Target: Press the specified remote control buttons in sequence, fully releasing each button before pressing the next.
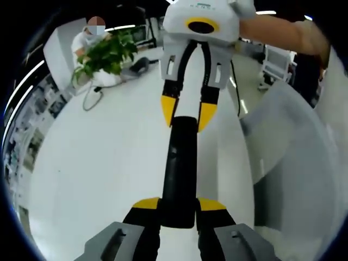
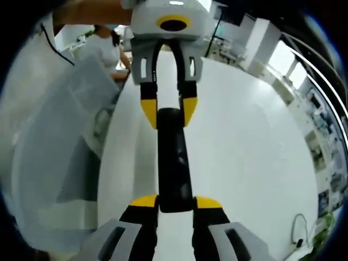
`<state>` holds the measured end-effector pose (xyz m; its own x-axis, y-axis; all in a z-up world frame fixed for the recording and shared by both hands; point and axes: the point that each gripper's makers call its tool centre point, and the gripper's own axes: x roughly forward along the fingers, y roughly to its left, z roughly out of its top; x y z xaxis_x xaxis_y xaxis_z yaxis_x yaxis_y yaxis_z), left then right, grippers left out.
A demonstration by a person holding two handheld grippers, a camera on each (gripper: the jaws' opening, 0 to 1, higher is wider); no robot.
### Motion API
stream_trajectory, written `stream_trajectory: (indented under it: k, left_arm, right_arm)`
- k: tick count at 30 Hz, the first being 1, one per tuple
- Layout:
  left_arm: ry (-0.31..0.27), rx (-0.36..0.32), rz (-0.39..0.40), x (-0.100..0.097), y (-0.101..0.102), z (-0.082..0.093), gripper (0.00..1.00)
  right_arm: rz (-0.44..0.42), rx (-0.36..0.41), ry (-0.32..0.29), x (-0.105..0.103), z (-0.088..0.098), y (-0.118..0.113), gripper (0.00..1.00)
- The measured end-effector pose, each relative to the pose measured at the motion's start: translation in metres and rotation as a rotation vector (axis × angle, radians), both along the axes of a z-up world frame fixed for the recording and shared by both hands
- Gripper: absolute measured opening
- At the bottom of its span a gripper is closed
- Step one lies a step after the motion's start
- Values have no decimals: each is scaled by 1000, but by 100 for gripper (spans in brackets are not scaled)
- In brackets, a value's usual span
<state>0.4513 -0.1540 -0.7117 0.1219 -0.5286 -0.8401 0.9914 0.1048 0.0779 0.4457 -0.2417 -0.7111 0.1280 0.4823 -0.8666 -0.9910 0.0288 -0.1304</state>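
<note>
A long black remote control [image 1: 178,174] hung over the white tabletop [image 1: 103,163], held at both ends. The left tongs [image 1: 179,205] squeezed one end. The right tongs [image 2: 176,203] squeezed the other end. A green plant [image 1: 106,54] stood far back on the tabletop.

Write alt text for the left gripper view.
A black remote control is held lengthwise between two yellow-tipped grippers, the left gripper at its near end and the right gripper at its far end, above a white table. A potted plant stands behind.
</note>
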Motion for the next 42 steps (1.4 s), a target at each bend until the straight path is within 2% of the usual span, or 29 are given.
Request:
stream_trajectory:
  k: [7,19,32,42]
  left_arm:
    - [38,4,5,-16,6,-18,23]
    - [72,12,8,-35,10,-35,23]
    - [115,45,-3,-55,19,-64,23]
    - [120,48,3,-62,22,-67,23]
  right_arm:
    - [9,5,27,-16,-14,4,20]
    - [13,8,57,-35,-32,10,20]
    - [12,17,97,-55,-56,17,20]
    - [12,23,102,-59,-61,21,20]
